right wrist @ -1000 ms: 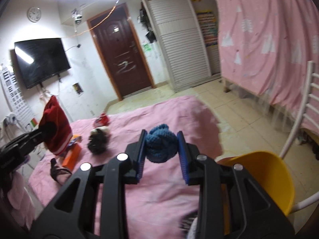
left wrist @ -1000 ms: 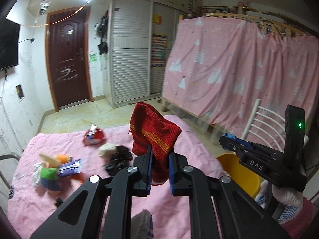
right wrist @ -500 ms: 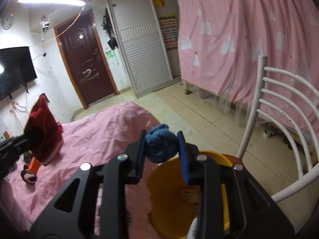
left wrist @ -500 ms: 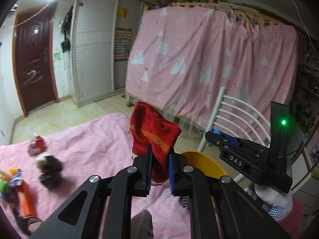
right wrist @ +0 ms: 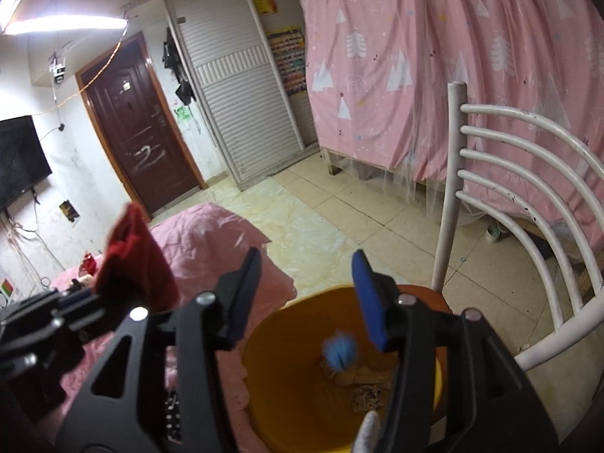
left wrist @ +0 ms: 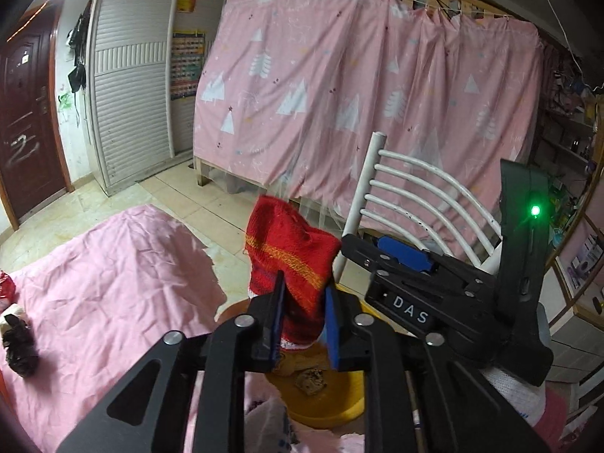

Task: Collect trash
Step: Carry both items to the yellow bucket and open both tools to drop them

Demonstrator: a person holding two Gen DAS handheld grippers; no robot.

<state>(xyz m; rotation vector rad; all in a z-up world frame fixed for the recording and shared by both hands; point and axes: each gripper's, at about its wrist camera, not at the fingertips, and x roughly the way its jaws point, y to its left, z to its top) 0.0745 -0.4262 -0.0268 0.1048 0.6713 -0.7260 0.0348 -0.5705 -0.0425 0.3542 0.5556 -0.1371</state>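
My left gripper [left wrist: 301,294] is shut on a red knitted cloth [left wrist: 290,260] with an orange stripe, held above the yellow basin [left wrist: 332,411]. The cloth also shows in the right wrist view [right wrist: 132,260], at the left. My right gripper [right wrist: 307,283] is open and empty above the yellow basin [right wrist: 287,389]. A blue knitted ball [right wrist: 339,351], blurred, is inside the basin over brownish scraps. The right gripper also shows in the left wrist view [left wrist: 406,255], just right of the cloth.
A white metal chair [right wrist: 502,196] stands right behind the basin. A pink-covered table [left wrist: 102,283] lies to the left with a black item [left wrist: 19,343] and a red wrapper [left wrist: 5,283]. A pink bed curtain [left wrist: 358,94] hangs beyond the tiled floor.
Both grippers have swung right from the table to over the basin. My right gripper has opened and the blue ball has dropped into the basin. The left still holds the red cloth.
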